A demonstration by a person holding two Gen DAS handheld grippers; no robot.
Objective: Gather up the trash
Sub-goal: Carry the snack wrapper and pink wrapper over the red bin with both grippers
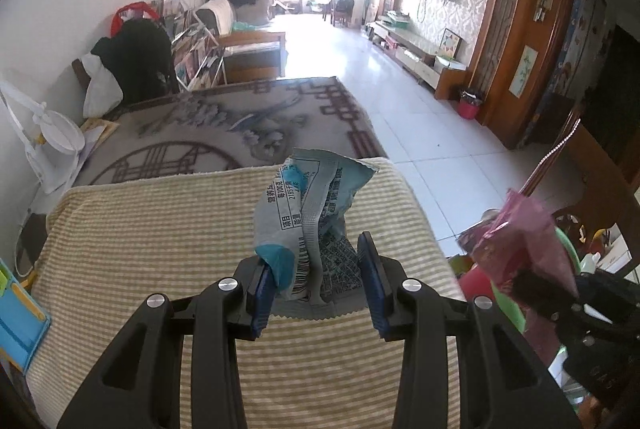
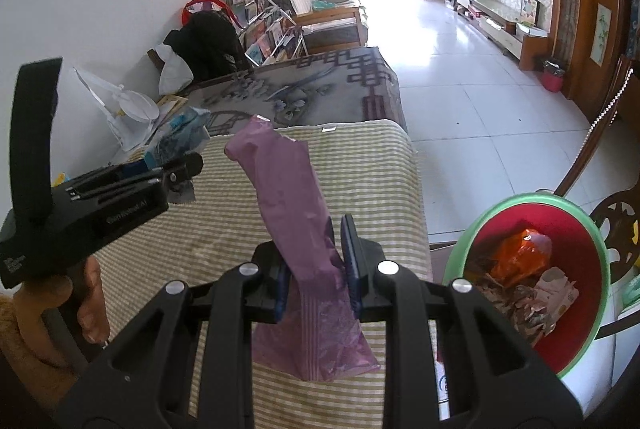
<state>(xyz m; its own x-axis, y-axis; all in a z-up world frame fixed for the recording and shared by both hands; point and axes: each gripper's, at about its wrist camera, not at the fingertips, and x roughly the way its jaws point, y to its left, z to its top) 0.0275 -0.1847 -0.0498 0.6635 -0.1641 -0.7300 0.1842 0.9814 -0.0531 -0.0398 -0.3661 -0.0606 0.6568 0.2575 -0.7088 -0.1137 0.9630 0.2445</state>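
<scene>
- The left hand-held gripper [image 1: 318, 271] is closed on a crumpled blue and grey snack wrapper [image 1: 310, 225]. The wrapper stands up between the blue pads [image 1: 370, 277], with its top poking out past the tips.
- The right hand-held gripper [image 2: 316, 269] is closed on a thin purple plastic bag [image 2: 296, 229]. The bag sticks up above the pads and also hangs down under them.
- Both pieces of trash are up in the air over the striped cloth [image 2: 360, 165] on the worktop. Neither one touches the cloth.
- The red bin with the green rim [image 2: 460, 249] sits just off the right edge of the worktop, lower than the cloth. It already has an orange wrapper [image 2: 516, 257] and some paper in it.
- The step now looks like carrying both pieces over to the bin.
- To do it well, keep both grips tight until each piece is right above the red opening, then let go.
- The purple bag is the nearer one to the bin, so it makes sense to drop it first.
- The bag is light and floppy. It could stick to a pad or drift past the rim, so hold it low over the middle of the bin.
- The left hand has farther to go and must cross behind the right one without bumping it.
</scene>
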